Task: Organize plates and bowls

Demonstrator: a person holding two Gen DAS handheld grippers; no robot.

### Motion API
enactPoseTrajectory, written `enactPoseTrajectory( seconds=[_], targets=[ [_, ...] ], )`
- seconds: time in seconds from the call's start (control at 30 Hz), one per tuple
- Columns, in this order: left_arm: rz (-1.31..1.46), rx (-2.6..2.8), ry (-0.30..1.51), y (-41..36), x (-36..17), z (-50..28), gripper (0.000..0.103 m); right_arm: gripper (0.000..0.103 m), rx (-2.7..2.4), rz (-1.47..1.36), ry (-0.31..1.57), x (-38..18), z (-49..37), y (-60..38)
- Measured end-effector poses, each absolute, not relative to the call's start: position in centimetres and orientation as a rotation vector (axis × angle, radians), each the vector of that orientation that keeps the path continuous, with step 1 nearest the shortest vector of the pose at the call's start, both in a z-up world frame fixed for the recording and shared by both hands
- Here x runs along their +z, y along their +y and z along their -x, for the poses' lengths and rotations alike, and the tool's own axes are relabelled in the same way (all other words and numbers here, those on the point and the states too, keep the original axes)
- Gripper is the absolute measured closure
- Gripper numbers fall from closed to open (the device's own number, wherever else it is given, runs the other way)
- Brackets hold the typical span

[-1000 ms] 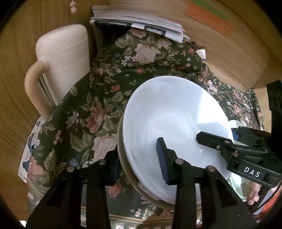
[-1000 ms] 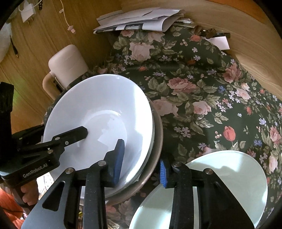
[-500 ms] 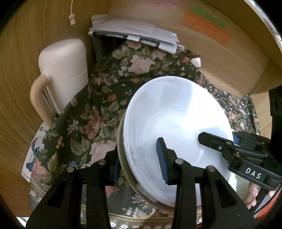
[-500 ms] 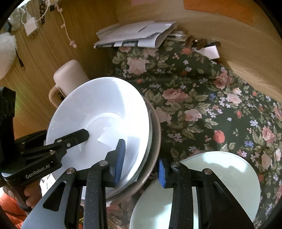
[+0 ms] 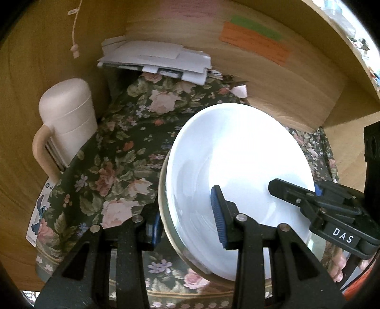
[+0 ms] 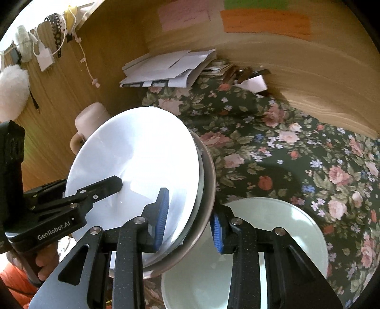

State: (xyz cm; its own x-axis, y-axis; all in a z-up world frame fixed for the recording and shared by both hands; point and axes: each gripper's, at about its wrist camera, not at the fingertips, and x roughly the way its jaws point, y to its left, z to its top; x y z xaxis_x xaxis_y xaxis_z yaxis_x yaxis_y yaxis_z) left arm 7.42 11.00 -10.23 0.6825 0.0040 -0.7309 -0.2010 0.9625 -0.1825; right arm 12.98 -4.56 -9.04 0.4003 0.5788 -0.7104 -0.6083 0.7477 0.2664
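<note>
A stack of dishes hangs tilted above the floral tablecloth (image 5: 114,171): a white plate (image 5: 237,161) (image 6: 137,152) on top, nested in a brown-rimmed bowl (image 6: 209,171). My left gripper (image 5: 186,221) is shut on the stack's left rim, one blue pad inside and one beneath. On the opposite rim my right gripper (image 6: 190,221) is shut the same way. Each gripper shows in the other's view, one finger lying on the white plate. A pale green plate (image 6: 273,237) lies on the cloth below the right gripper.
A cream lidded jug (image 5: 68,118) with a handle stands at the left edge. A pile of papers (image 5: 156,61) lies at the back. Wooden walls with coloured notes (image 6: 266,22) enclose the table. A person's hand (image 6: 45,259) holds the left gripper.
Both grippers have risen together with the stack still clamped between them. The cloth, jug and papers now look smaller and farther below.
</note>
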Motion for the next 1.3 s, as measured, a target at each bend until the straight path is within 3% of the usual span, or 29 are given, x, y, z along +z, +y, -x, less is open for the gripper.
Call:
enactPoseTrajectory(
  seconds=[1.3],
  targets=[
    [0.198,-0.057,0.855,1.1,-10.8,-8.3,0.066,0.073,0.592,-0.055,0.892,-9.3,-11.2,-15.0]
  ],
)
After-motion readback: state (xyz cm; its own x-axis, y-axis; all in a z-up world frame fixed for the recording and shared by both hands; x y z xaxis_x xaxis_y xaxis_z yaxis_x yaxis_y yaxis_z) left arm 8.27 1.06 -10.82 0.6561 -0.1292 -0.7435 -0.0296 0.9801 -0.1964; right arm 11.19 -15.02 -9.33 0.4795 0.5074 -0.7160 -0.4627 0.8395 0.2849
